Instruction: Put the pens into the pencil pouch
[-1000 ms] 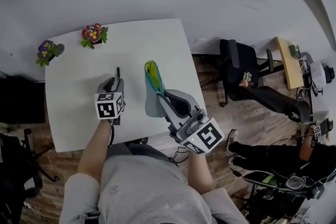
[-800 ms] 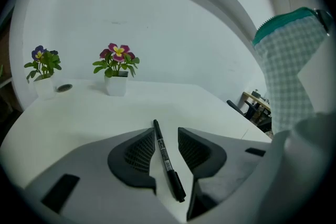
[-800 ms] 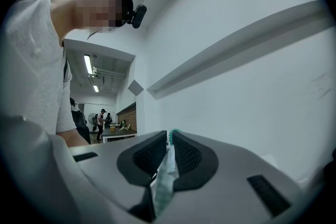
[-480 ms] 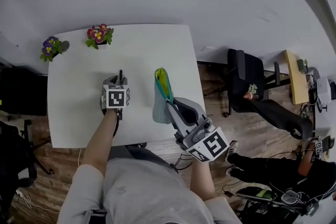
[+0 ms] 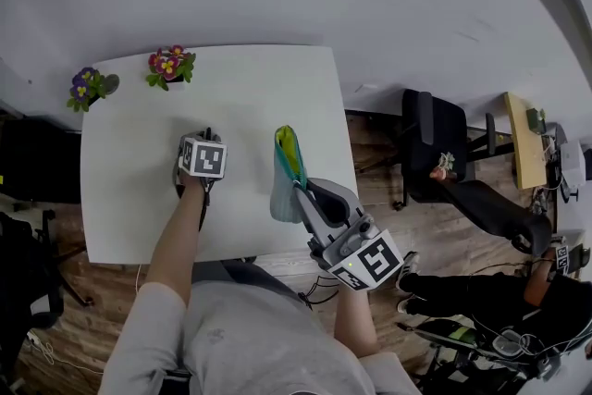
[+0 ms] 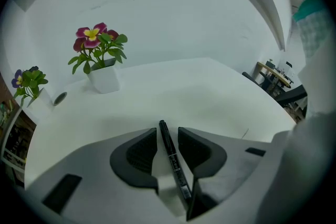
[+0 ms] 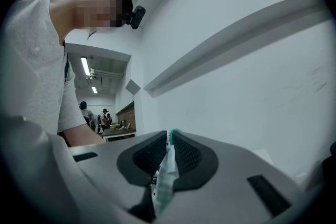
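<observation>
A black pen point(image 6: 171, 157) lies on the white table point(image 5: 129, 208); only its tip point(image 5: 208, 133) shows in the head view. My left gripper point(image 5: 205, 141) is tilted down over it. Its jaws have just been opening and now stand on either side of the pen point(image 6: 167, 131), with a gap on each side. The pale checked pencil pouch point(image 5: 281, 185) stands upright right of the pen, its green-lined mouth point(image 5: 289, 148) facing up. My right gripper point(image 5: 298, 189) is shut on the pouch's near edge, and the fabric point(image 7: 167, 165) is pinched between its pads.
Two small flower pots stand at the table's far left, one red-flowered point(image 5: 167, 65) and one purple point(image 5: 85, 88). The table's right edge runs close beside the pouch. A black office chair point(image 5: 435, 143) stands on the floor to the right.
My left gripper has come down and tilted steeper over the pen. My right gripper, still holding the pouch, has shifted a little to the right.
</observation>
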Motion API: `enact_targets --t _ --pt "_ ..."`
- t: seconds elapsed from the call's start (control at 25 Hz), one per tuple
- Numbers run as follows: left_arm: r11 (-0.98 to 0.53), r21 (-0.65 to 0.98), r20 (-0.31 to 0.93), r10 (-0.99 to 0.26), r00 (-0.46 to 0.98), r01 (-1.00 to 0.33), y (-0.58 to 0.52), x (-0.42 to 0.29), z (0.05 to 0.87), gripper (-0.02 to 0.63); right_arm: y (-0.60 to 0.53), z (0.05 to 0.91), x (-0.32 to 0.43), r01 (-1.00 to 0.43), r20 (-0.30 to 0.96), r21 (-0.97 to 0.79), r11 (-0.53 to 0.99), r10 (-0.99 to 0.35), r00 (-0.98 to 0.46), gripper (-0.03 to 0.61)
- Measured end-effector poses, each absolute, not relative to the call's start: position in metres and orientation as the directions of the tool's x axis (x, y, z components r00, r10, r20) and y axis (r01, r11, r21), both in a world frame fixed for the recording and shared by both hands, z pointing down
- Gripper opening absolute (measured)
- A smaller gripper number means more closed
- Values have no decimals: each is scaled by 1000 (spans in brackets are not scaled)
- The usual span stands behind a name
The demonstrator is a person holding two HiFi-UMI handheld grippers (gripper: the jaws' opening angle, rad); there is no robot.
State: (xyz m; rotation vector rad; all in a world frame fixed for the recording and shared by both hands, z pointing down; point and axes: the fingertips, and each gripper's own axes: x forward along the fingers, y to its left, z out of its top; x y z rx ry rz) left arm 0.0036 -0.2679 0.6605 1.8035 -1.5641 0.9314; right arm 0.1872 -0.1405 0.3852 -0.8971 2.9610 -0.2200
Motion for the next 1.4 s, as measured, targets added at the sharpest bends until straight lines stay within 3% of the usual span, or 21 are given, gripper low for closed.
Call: enact_targets --t 0.08,0.2,0.44,0.88,1.4 --pt "-178 -25 813 -576 83 -984 -269 8 661 130 -141 386 189 -547 3 -148 824 -553 -833 49" --pt "-219 -31 822 -561 100 -975 -268 15 662 61 -141 386 188 -543 3 -148 826 -549 -836 49" --pt "-233 33 759 -627 176 -972 -270 20 640 60 -139 386 188 -533 -4 -151 832 -540 -842 49" --pt "-332 76 430 -840 331 -940 -256 32 513 60 -134 381 175 -489 -39 -161 857 -500 -865 49" --pt "-470 230 -22 -878 478 -852 -204 9 352 60 -114 364 119 -438 -95 -147 887 -454 -886 49"
